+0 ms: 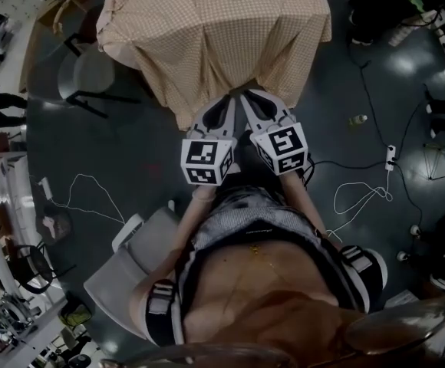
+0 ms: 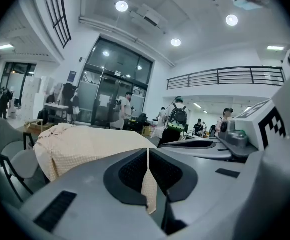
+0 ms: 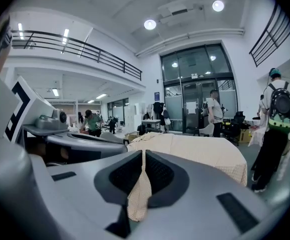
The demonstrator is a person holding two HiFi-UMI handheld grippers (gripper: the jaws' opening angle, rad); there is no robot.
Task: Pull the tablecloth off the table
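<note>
Firstly, grey chair (image 1: 92, 75): set on the dark floor (image 1: 130, 156), just beside the left side of the covered table.
Tablecloth (image 1: 207, 37): beige checked cloth, draped over the whole table top; its near edge is drawn down toward the two grippers.
Left gripper (image 1: 227, 98): jaws closed tight, a fold of the tablecloth's near edge pinched between the pads.
Right gripper (image 1: 248, 95): held just beside the left one, jaws likewise clamped on the cloth's hem.
White cable (image 1: 360, 194): laid in loops on the floor at right, well apart from the table.
</note>
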